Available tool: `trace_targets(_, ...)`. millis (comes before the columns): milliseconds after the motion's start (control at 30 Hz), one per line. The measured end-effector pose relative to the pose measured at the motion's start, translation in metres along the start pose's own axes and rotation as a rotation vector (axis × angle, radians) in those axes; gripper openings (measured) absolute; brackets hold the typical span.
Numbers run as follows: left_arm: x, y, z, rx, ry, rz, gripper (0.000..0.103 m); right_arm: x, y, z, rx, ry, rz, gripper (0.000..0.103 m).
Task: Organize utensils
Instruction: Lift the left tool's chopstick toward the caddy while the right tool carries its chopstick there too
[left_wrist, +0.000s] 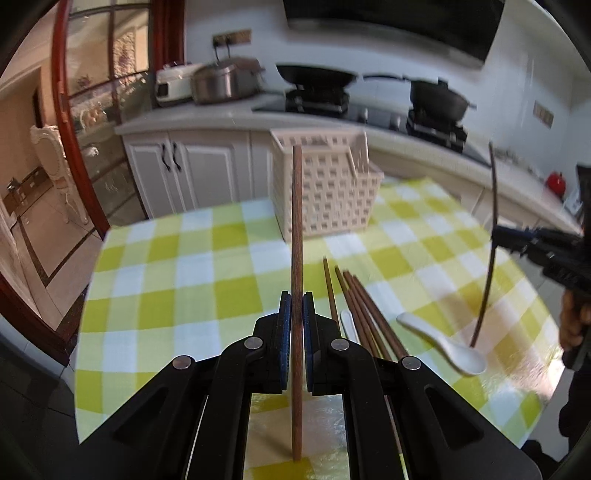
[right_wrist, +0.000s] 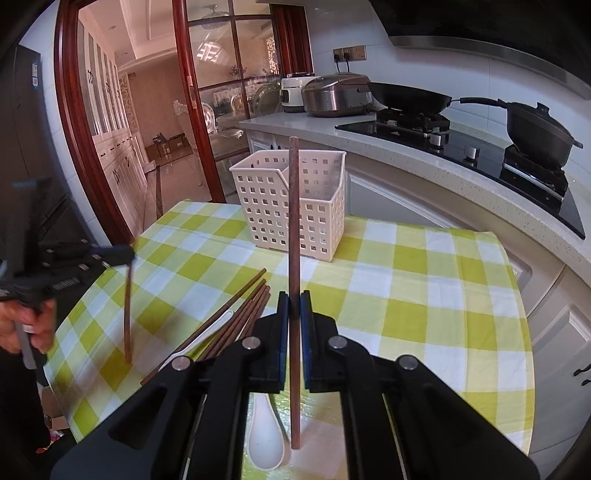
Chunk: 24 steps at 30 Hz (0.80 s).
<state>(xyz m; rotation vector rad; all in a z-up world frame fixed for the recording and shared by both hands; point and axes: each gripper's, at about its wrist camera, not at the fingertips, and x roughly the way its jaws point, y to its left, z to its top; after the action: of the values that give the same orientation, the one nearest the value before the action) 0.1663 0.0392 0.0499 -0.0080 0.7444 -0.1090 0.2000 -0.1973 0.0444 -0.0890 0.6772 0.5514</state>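
Wood in left grip: the left gripper (left_wrist: 296, 306) is clenched on a brown chopstick (left_wrist: 296, 236) pinched between its blue pads, the stick standing upright along the jaw line, part above the pads and part below.
Wood in right grip: the right gripper (right_wrist: 294, 306) is likewise clamped on its own chopstick (right_wrist: 294, 221), upright, lower tip hanging above a white spoon (right_wrist: 265, 435).
Long axis: both held sticks run near vertical, already lined up with the open top of a container.
Target direction: the white basket (left_wrist: 328, 192) stands ahead of both grippers at the far edge of the checked tablecloth (left_wrist: 166, 266); a divider splits it into compartments, seen best from the right wrist.
Nearer hand: I cannot tell which is closer; both face the basket from about the same side.
Left on the cloth: a bundle of loose chopsticks (left_wrist: 362, 314) and a second spoon (left_wrist: 447, 341) lie between the grippers.
Likely next: carry each stick forward and up over the rim, then lower it tip-first.
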Motion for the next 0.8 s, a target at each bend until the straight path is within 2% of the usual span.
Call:
trace_targets(233,-0.023,0.004,0.004,-0.013,-0.051,-0.003,0.005,-0.004,0.003,0.003,0.001,-0.011,-0.01,0.006)
trace_targets(433,-0.027,0.004,0.015,-0.018,-0.076,-0.015,0.005,-0.007,0.003,0.009,0.0,-0.025,-0.025,0.006)
trace_targets(500,-0.029,0.002,0.026,-0.017,-0.094,-0.024,0.005,-0.009,0.001,0.02,0.015,-0.036,-0.019,0.006)
trace_targets(633,-0.045,-0.004,0.071,-0.002,-0.182,-0.021,0.005,-0.015,0.0,0.057,0.021,-0.095,-0.044,0.006)
trace_targets(800,-0.049,-0.012,0.138,-0.001,-0.279,-0.023,0.005,-0.014,0.004,0.123,0.02,-0.202,-0.065,0.006)
